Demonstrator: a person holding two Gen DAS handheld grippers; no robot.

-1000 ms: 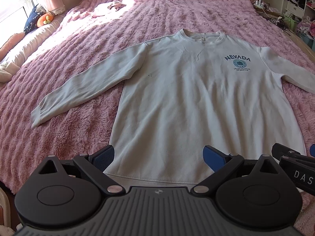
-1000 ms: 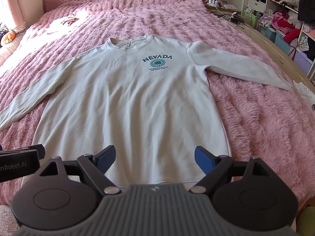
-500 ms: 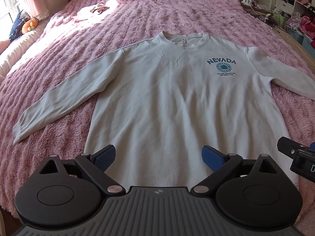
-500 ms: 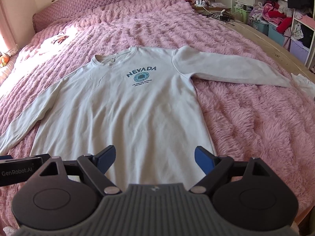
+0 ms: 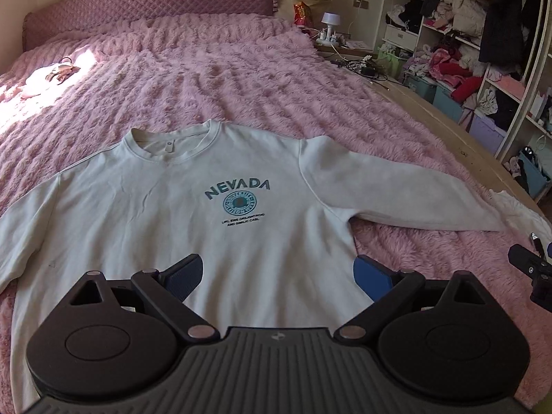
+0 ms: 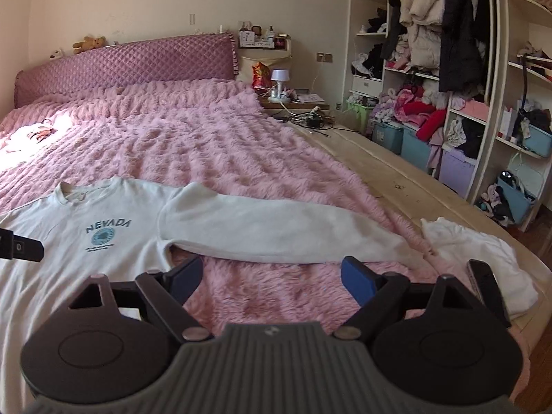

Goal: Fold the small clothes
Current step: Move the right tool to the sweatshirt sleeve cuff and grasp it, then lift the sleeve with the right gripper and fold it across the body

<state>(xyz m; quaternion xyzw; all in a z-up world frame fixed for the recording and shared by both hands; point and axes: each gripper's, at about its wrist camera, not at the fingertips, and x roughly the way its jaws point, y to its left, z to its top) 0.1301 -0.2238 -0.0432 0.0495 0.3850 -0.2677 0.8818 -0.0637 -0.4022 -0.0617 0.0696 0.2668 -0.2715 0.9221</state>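
White sweatshirt [image 5: 193, 227] lay flat, front up, near the foot edge of the pink bed [image 5: 214, 79], one sleeve [image 6: 276, 231] stretched toward the side edge beside a folded white cloth [image 6: 483, 255]. Left gripper [image 5: 277, 274] hovered over the chest, fingers apart, empty. Right gripper [image 6: 270, 276] likewise apart, over bedspread below the sleeve.

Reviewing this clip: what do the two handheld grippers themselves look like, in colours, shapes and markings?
Both look alike: the left gripper and right gripper each have a ribbed dark-grey body with a small centre logo, two round black discs, black linkage arms with silver pivot pins, and blue fingertip pads. No cables, hands or sleeves are visible.
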